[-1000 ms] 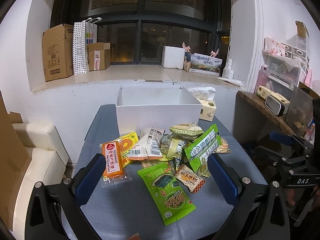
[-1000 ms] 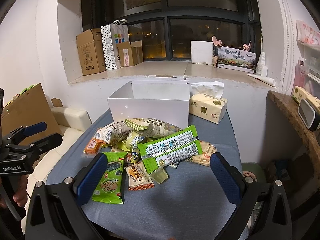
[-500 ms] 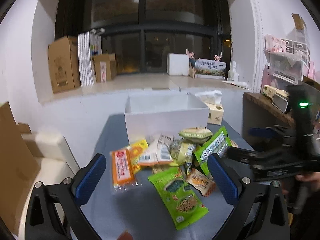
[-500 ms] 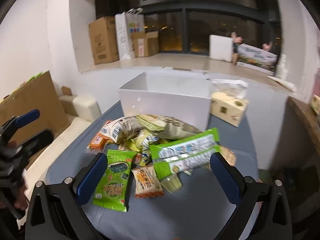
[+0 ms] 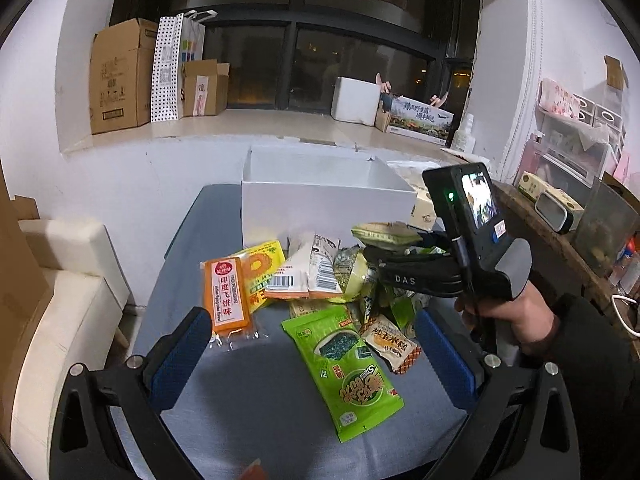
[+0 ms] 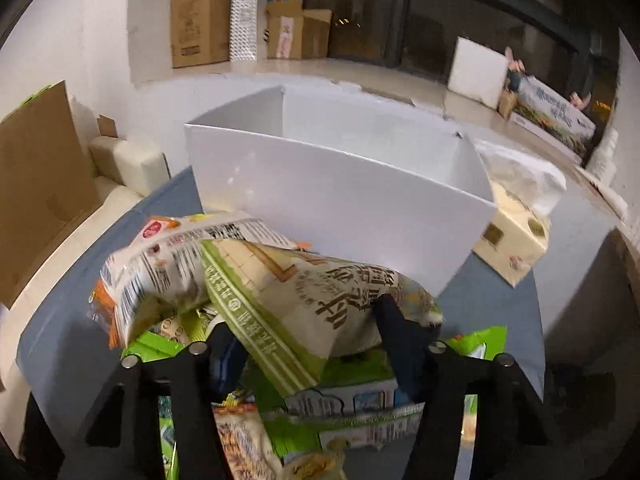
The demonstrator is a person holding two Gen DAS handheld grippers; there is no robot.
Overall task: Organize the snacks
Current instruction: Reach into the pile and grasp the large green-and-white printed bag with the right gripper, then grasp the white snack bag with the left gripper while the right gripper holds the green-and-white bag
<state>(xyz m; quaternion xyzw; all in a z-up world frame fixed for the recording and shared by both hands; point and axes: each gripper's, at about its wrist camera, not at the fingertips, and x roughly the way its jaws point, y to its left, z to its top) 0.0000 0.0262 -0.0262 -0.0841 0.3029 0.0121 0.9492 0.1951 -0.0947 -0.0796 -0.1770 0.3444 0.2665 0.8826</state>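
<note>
Since a second ago the right claw [image 6: 304, 328] has dropped from its hover over the heap into the pile, and its fingers now stand either side of a cream-and-green snack bag [image 6: 304, 300]; that bag looks pinched between them, though motion blur leaves the contact a shade uncertain. From the left wrist view the same bag [image 5: 384, 232] sits on top of the heap, just in front of the white box [image 5: 320, 204], which probably explains the choice: it is the uppermost packet and the nearest to the open box that the snacks seem meant for. Large brown Chinese characters run across it, too smeared to read.

Beside it lies a white packet [image 5: 316, 268] showing a barcode and orange trim. Nearer the camera an orange pack [image 5: 226, 300] reads "印度飞饼味", overlapping a yellow packet [image 5: 262, 268] with a sunflower picture. A bright green seaweed pouch [image 5: 344, 368] lies flat on the blue-grey counter [image 5: 248, 400], apart from the heap.

The left claw [image 5: 312, 356] hangs released, wide apart over the near counter, gripping nothing. "DAS" is printed on the right tool's body. A tissue box [image 6: 516, 240] sits right of the white box.
</note>
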